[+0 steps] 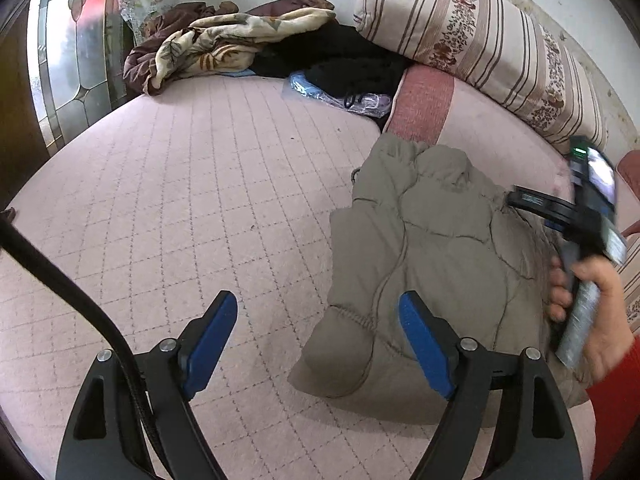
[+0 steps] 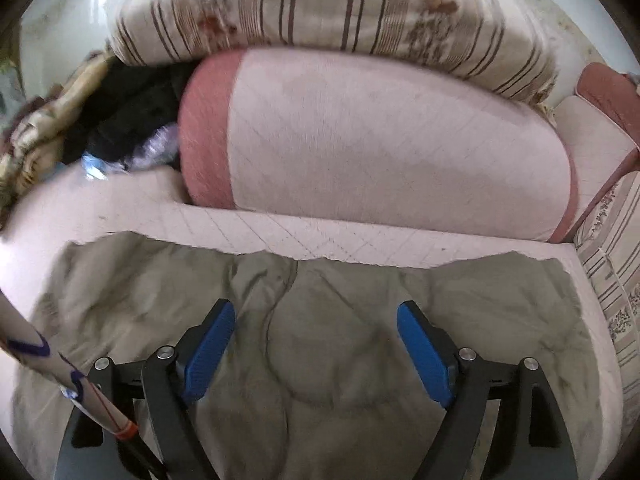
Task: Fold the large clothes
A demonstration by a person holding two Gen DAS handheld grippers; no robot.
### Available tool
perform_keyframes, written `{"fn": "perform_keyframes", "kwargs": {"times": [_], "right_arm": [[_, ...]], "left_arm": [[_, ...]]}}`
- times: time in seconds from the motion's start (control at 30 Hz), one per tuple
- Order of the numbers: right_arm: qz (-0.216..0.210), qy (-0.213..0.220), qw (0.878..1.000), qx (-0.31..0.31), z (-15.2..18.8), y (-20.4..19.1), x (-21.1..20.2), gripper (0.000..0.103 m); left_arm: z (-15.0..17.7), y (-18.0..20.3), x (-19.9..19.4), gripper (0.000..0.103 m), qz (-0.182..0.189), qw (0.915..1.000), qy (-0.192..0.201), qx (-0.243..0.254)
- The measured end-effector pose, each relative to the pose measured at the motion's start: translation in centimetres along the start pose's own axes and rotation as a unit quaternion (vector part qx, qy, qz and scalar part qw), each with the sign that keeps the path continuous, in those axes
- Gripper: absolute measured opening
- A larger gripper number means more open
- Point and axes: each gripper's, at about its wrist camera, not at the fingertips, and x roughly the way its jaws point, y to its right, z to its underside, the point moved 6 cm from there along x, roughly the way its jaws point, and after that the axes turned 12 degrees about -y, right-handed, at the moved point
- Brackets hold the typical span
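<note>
A khaki padded jacket (image 1: 432, 264) lies folded into a bundle on the pink quilted bed (image 1: 192, 184). My left gripper (image 1: 320, 322) is open above the jacket's left edge, its right blue pad over the fabric and its left pad over bare quilt, nothing between the pads. In the left wrist view a hand in a red sleeve holds the right gripper (image 1: 520, 200) at the jacket's right side. Seen from the right wrist, my right gripper (image 2: 316, 332) hovers open over the jacket (image 2: 320, 340), gripping nothing.
A pink bolster (image 2: 380, 140) and a striped floral pillow (image 1: 480, 40) lie behind the jacket. A crumpled patterned blanket (image 1: 208, 44), black clothing (image 1: 340, 60) and a plastic bag (image 1: 328, 92) sit at the far end of the bed. A glass-panelled door (image 1: 76, 60) stands left.
</note>
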Motion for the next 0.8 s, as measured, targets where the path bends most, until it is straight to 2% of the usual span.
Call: {"fn": "perform_keyframes", "kwargs": {"times": [0.07, 0.13, 0.17, 0.27, 0.37, 0.43, 0.5, 0.57, 0.7, 0.8], "right_arm": [[0.011, 0.002, 1.000, 0.008, 1.5, 1.6, -0.6, 0.087], [0.022, -0.011, 0.999, 0.023, 2.8, 3.2, 0.4, 0.087], [0.017, -0.029, 0.998, 0.044, 3.6, 4.5, 1.6, 0.087], [-0.019, -0.048, 0.994, 0.093, 4.5, 6.6, 3.2, 0.088], [-0.015, -0.058, 0.994, 0.088, 4.1, 6.9, 2.3, 0.088], [-0.010, -0.038, 0.996, 0.080, 4.0, 7.8, 0.3, 0.088], [-0.003, -0.018, 0.996, 0.087, 4.9, 9.9, -1.9, 0.088], [0.001, -0.017, 0.994, 0.110, 6.3, 12.6, -2.8, 0.088], [0.020, -0.046, 0.985, 0.167, 10.5, 18.3, -1.5, 0.087], [-0.009, -0.057, 0.981, 0.187, 12.1, 19.7, 0.2, 0.089]], "left_arm": [[0.0, -0.4, 0.3, 0.082, -0.006, 1.0000, -0.006, -0.004], [0.1, -0.5, 1.7, 0.082, -0.018, 0.9994, -0.030, 0.001], [0.2, -0.5, 2.3, 0.082, -0.020, 0.9990, -0.040, 0.003], [0.3, -0.4, 4.1, 0.084, -0.020, 0.9978, -0.063, 0.005], [0.2, -0.2, 4.6, 0.087, -0.045, 0.9968, -0.064, 0.016], [0.3, -0.2, 4.6, 0.088, -0.054, 0.9964, -0.062, 0.020], [0.4, -0.3, 4.4, 0.088, -0.051, 0.9967, -0.060, 0.017], [0.5, -0.3, 4.5, 0.088, -0.050, 0.9967, -0.062, 0.018], [0.6, -0.4, 4.9, 0.088, -0.044, 0.9966, -0.069, 0.011], [0.5, -0.4, 5.3, 0.088, -0.040, 0.9964, -0.075, 0.010]]}}
